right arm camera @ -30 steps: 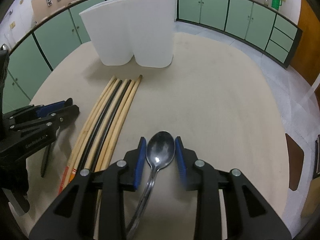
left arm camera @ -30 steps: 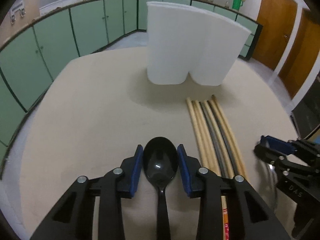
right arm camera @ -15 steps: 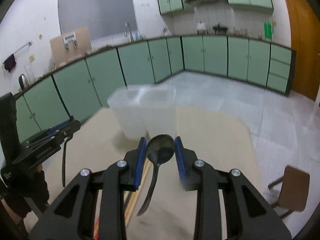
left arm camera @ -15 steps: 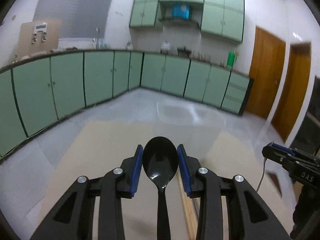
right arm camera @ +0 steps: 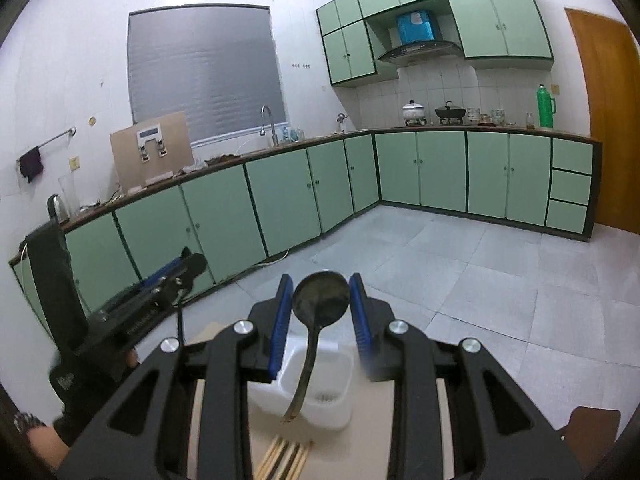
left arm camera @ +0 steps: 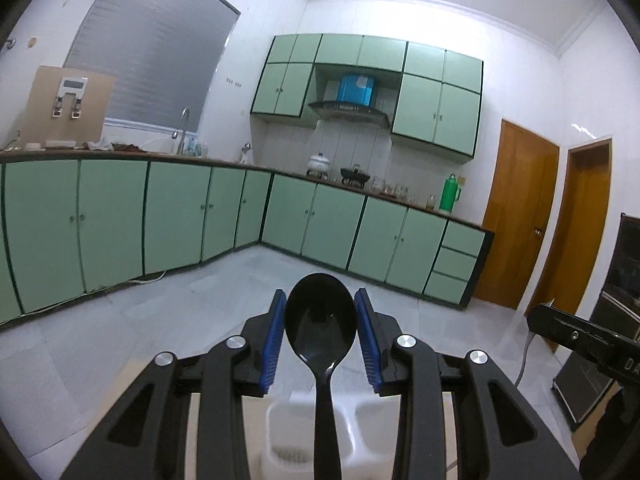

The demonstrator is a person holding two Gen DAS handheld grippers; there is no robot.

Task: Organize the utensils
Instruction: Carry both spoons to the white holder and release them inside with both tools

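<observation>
My left gripper (left arm camera: 320, 336) is shut on a black plastic spoon (left arm camera: 321, 322), bowl forward, lifted high above the table. The white two-compartment holder (left arm camera: 360, 436) sits below it. My right gripper (right arm camera: 321, 314) is shut on a metal spoon (right arm camera: 320, 298) whose handle hangs down over the same white holder (right arm camera: 332, 380). Chopsticks (right arm camera: 286, 458) lie on the table in front of the holder. Each gripper shows in the other's view: the left gripper (right arm camera: 172, 280) at left, the right gripper (left arm camera: 576, 334) at right.
The tan table (right arm camera: 416, 420) lies under both grippers. Green kitchen cabinets (left arm camera: 168, 216) run along the walls behind. A wooden chair (right arm camera: 592, 420) stands at the table's right side. Wooden doors (left arm camera: 520, 224) are on the right.
Both grippers have risen from the table with their spoons and tilted up, so the views now show the room. The holder now lies below both spoons.
</observation>
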